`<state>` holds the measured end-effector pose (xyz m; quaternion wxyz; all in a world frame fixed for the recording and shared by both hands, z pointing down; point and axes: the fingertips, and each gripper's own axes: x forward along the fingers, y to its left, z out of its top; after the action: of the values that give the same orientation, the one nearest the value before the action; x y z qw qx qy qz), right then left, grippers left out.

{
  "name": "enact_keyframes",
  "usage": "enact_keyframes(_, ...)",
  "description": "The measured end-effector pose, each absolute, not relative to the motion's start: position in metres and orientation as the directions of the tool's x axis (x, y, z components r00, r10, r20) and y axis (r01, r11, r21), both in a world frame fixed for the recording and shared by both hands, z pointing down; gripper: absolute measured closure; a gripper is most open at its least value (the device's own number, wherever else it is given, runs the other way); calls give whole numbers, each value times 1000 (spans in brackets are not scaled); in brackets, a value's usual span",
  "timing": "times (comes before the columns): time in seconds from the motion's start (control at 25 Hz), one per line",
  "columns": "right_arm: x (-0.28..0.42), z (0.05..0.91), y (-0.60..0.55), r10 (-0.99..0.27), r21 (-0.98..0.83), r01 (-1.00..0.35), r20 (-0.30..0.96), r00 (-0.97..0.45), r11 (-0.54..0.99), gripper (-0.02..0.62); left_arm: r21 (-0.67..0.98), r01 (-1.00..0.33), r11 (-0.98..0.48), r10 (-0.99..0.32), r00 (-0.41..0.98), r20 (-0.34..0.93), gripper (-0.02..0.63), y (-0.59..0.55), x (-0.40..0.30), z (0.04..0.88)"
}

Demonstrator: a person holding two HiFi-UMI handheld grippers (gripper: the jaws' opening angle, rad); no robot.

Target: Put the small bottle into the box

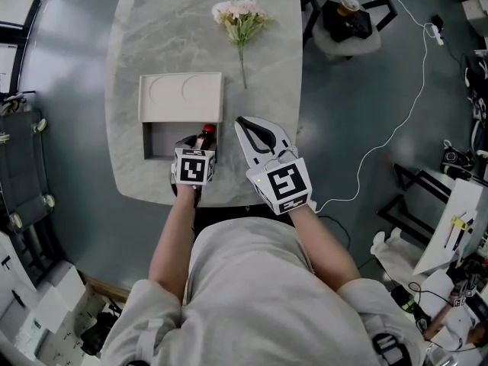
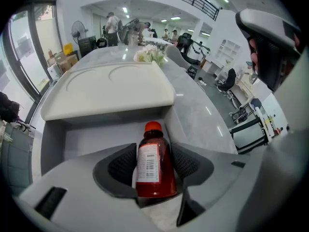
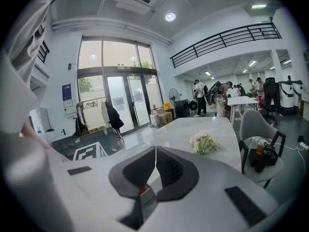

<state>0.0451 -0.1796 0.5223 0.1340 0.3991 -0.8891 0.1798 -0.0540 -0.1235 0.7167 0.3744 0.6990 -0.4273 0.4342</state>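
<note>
A small dark-red bottle [image 2: 153, 162] with a red cap and a white label is clamped between the pads of my left gripper [image 2: 153, 166], cap pointing away from me. In the head view the bottle [image 1: 205, 137] hangs over the near right part of the open grey box [image 1: 156, 139], and the left gripper [image 1: 196, 152] is at the box's near edge. The box's cream lid [image 1: 181, 96] lies just beyond the opening. My right gripper [image 1: 254, 130] is to the right of the box, raised above the table, jaws shut with nothing between them [image 3: 154, 170].
A bunch of pale flowers [image 1: 241, 23] lies on the marble table [image 1: 137, 44] beyond the box. The table's near edge is right under my grippers. A chair [image 1: 347, 21] with a bottle on it stands to the right, and a white cable [image 1: 396, 124] runs over the floor.
</note>
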Motion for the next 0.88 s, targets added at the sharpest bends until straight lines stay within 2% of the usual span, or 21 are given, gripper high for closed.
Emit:
enact_keyframes(0.68, 46, 515, -156, -666, -220, -759, 375, -645, 612, 569, 140, -918, -371, -325, 270, 906, 371, -121, -56, 704)
enact_keyframes(0.88, 36, 508, -149, -657, -210, -744, 361, -662, 634, 569, 137, -929, -343, -383, 271, 883, 371, -116, -64, 686)
